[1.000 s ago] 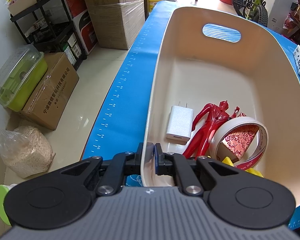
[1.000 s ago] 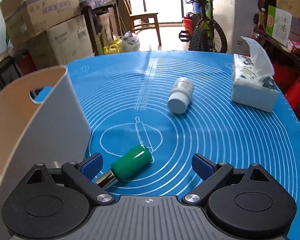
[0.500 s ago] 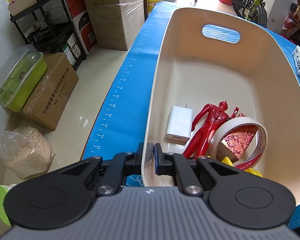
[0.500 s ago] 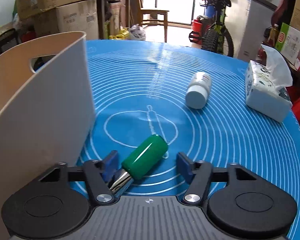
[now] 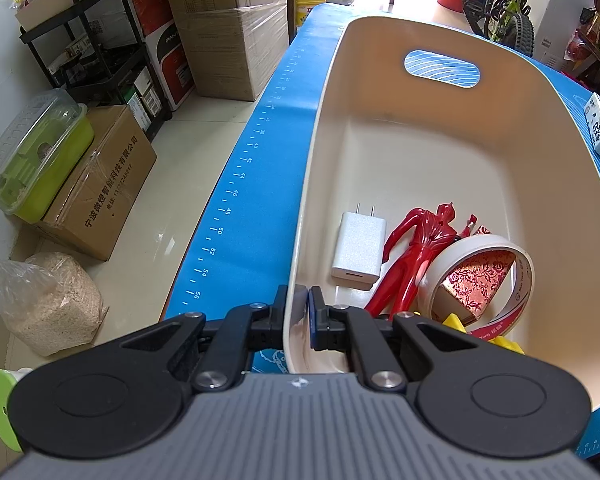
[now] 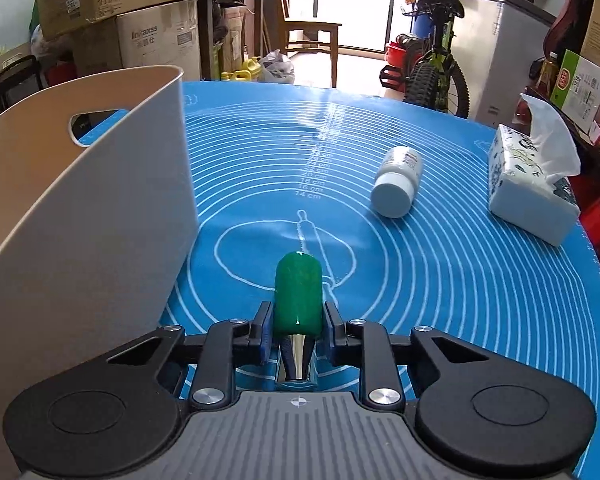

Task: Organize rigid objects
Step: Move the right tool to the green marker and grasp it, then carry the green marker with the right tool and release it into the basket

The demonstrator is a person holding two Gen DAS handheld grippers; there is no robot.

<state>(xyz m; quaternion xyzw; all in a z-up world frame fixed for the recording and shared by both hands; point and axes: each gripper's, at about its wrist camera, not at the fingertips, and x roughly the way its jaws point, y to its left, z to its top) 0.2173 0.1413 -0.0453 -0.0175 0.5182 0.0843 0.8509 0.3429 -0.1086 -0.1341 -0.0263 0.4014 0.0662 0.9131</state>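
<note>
Green glossy cylinder [image 6: 298,294] with chrome tip lay on blue mat [image 6: 440,280], clamped by right gripper [image 6: 298,330]. Left gripper [image 5: 298,314] pinched beige bin [image 5: 440,152] rim.

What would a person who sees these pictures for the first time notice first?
Most striking is the green-capped metal piece clamped between the right tongs, pointing forward over the blue baking mat. Next is the big cream bin, whose near rim the left tongs pinch; in it lie a red toy figure, a white charger and a tape roll. A white pill bottle lies on its side on the mat.
</note>
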